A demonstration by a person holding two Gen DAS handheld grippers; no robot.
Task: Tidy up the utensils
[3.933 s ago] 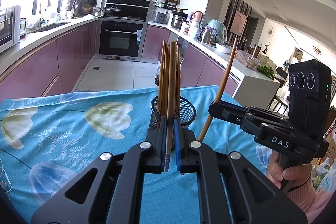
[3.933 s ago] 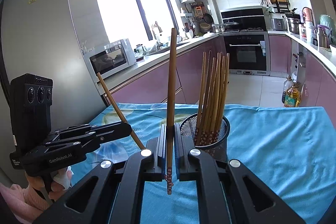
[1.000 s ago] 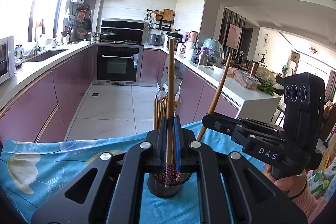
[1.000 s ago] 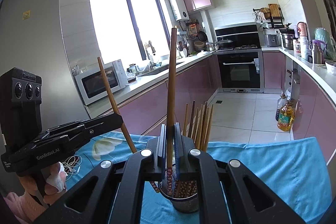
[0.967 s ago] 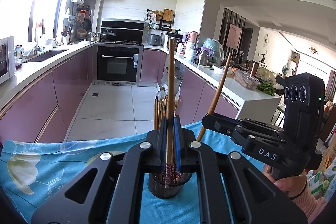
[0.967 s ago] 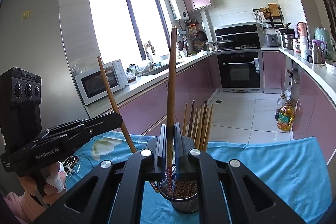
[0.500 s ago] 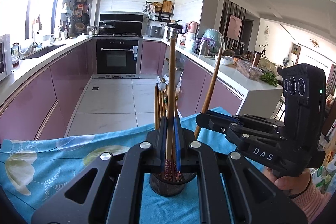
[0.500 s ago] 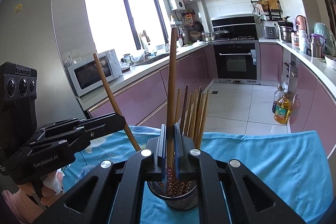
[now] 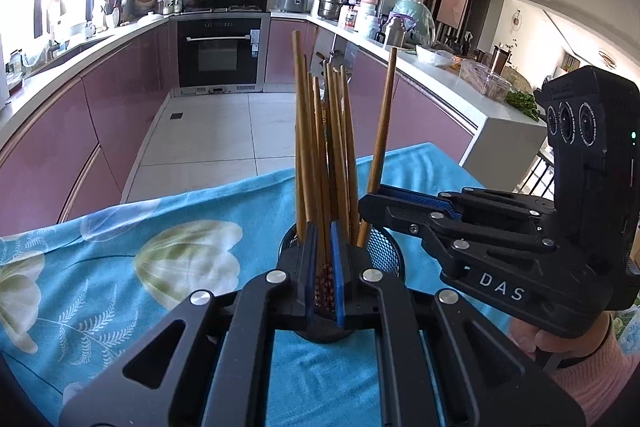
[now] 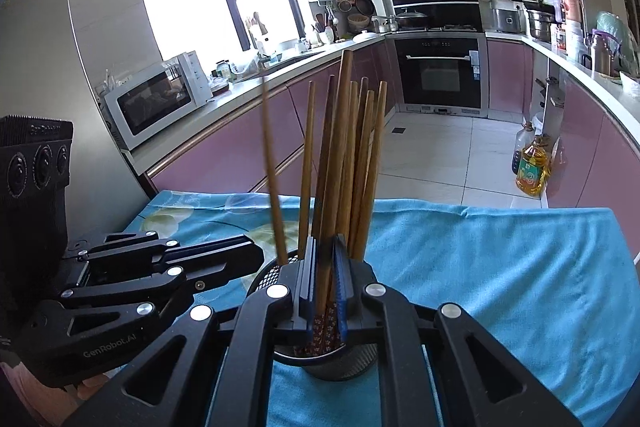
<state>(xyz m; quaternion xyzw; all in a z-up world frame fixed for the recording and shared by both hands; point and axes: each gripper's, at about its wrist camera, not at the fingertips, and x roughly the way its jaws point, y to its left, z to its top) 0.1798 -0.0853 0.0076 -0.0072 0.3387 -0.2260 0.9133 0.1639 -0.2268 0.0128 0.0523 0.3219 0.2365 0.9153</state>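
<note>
Wooden, stiff and light, each chopstick (image 9: 382,131) (2 in hand) sits clamped low, apparently near its patterned tip, in the left gripper (image 9: 323,281) and right gripper (image 10: 324,283), over the mesh holder (image 9: 386,251).

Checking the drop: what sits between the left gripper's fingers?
One wooden chopstick, its patterned tip over the mesh holder, between the left gripper fingers; left wrist view.

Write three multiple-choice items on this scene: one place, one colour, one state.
1. The mesh holder stands on: A) the floor B) the blue cloth C) the counter.
2. The cabinet fronts are: A) pink B) green C) white.
3. The left gripper is: A) wide open B) shut on a spoon C) shut on a chopstick.

B: the cloth lies all around the holder's base.
A: every door along both runs is pink.
C: a chopstick's patterned end sits pinched between the pads.
</note>
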